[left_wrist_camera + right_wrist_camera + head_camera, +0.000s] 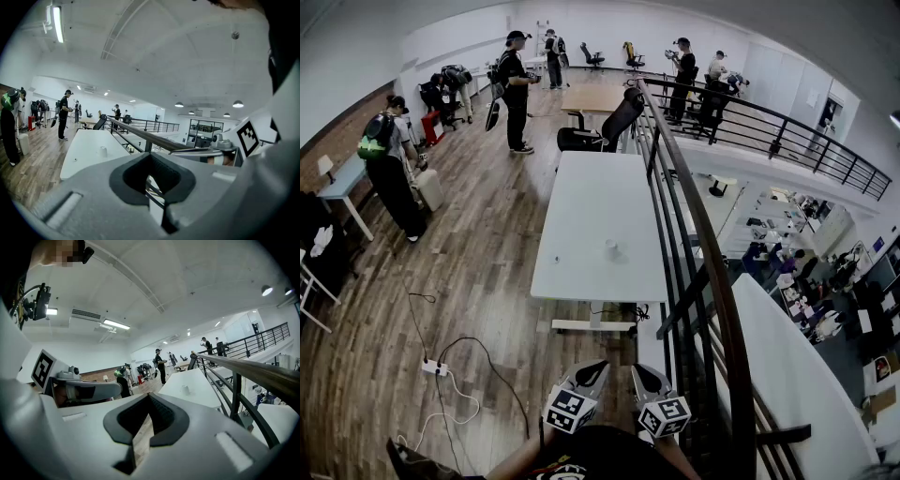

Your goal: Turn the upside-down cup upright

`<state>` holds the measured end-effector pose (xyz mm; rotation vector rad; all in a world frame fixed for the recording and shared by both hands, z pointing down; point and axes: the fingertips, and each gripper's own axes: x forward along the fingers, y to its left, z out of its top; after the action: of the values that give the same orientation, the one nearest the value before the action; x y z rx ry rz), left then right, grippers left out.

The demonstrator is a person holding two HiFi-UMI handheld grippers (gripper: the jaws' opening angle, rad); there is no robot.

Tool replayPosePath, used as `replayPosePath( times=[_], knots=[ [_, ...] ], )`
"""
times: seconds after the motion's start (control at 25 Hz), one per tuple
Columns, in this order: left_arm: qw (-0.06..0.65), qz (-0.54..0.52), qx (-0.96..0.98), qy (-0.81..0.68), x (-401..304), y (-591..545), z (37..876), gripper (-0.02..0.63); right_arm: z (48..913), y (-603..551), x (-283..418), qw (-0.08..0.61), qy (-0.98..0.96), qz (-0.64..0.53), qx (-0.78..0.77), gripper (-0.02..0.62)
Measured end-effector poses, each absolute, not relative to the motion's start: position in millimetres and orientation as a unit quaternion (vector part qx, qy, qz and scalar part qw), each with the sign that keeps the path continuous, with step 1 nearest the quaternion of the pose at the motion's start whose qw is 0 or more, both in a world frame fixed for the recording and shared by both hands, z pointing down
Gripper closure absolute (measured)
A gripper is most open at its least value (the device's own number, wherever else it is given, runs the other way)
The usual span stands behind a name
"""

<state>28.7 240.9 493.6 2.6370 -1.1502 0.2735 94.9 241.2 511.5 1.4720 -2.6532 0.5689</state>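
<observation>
Cup (pixel 611 247) sits untouched on table (pixel 581 206), well ahead of L gripper (pixel 589 370) & R gripper (pixel 649 373), both pressed together, empty; flip not yet begun.

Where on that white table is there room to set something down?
The long white table is bare from the small white cup to the black office chair, and on its near end. The black metal railing crowds its right edge.

Count: left tongs (pixel 597 367) plus right tongs (pixel 641 369) = 2, 1 cup (pixel 611 247) on 1 table (pixel 581 202) ahead of them, 1 power strip (pixel 434 367) to their left, 5+ people (pixel 516 89) beyond.
</observation>
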Motion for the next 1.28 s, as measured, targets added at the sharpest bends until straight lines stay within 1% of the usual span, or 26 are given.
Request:
replayPosePath(
  times=[0.68, 0.92, 1.12, 1.28],
  knots=[
    [0.136, 0.095, 0.896, -0.411, -1, 233, 507, 0.601, 519, 231, 64, 0.033, -0.871, 0.176, 0.457, 0.597],
    [0.133, 0.094, 0.895, -0.416, -25, 218, 506, 0.601, 524, 214, 48, 0.039, -0.868, 0.181, 0.460, 0.597],
    [0.151, 0.088, 0.892, -0.416, -42, 210, 520, 0.601, 534, 204, 39, 0.024, -0.863, 0.206, 0.461, 0.597],
    [0.160, 0.096, 0.893, -0.410, -48, 197, 535, 0.601, 551, 198, 36, 0.037, -0.857, 0.217, 0.465, 0.597]
  ],
)
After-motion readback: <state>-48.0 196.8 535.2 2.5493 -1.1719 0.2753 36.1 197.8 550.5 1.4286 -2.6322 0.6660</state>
